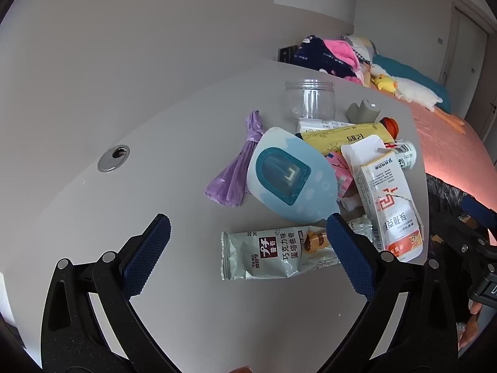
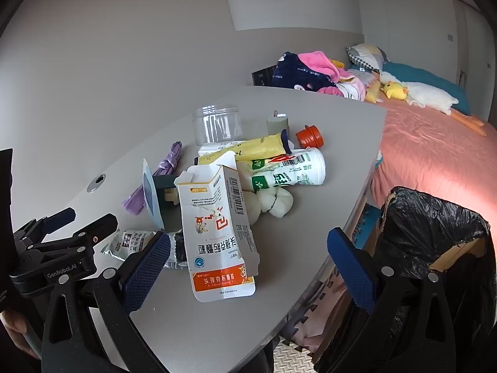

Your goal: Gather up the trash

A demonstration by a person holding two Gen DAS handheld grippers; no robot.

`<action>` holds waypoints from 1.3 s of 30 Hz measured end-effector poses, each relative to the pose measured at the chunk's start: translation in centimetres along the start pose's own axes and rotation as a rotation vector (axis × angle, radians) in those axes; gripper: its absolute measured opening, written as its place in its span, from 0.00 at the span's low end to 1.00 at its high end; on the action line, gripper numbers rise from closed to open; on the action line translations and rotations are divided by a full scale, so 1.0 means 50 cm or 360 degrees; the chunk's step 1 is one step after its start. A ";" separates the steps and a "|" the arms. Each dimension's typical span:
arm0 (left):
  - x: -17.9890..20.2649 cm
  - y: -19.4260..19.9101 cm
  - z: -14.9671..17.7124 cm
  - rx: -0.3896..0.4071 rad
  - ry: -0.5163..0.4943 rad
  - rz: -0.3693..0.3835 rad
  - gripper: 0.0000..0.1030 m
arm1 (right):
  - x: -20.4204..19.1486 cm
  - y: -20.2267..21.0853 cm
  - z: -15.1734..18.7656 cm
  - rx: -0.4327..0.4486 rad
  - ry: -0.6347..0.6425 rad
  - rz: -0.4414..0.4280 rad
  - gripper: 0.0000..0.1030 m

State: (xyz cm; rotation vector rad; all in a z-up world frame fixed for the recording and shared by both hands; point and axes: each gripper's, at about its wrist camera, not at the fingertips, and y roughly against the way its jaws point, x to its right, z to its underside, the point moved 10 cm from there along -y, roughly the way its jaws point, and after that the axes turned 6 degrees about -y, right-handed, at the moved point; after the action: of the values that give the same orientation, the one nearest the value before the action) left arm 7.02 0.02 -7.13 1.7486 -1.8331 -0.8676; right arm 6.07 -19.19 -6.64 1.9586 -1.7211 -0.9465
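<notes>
While both grippers are held open and empty, the carton is laid flat, torn end pointing far.

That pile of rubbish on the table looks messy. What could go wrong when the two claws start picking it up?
1. The torn medicine box leans on other litter, so lifting it could topple the pile.
2. The white bottle lies on its side near the table's edge and might roll off, missing the black-lined bin.
3. The snack wrapper lies flat, so the open left gripper may slip off it.
</notes>
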 end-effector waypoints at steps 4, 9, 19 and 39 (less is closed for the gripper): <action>0.000 0.001 -0.001 -0.0001 -0.0004 -0.0007 0.94 | 0.001 0.001 0.000 0.0002 -0.0003 -0.0003 0.98; -0.003 0.002 0.000 0.0006 0.0009 -0.0002 0.94 | 0.003 0.001 0.000 0.0001 -0.0004 -0.0005 0.98; -0.006 0.007 0.004 0.0011 0.0008 -0.0009 0.94 | 0.006 0.003 -0.001 0.0004 -0.0002 -0.0005 0.97; 0.003 0.002 0.000 0.0008 -0.0001 0.0007 0.94 | 0.005 0.006 -0.005 0.0008 -0.0002 -0.0006 0.97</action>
State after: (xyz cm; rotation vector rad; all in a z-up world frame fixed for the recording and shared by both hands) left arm 6.95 -0.13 -7.06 1.7468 -1.8404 -0.8621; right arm 6.03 -19.51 -6.35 1.9655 -1.7228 -0.9460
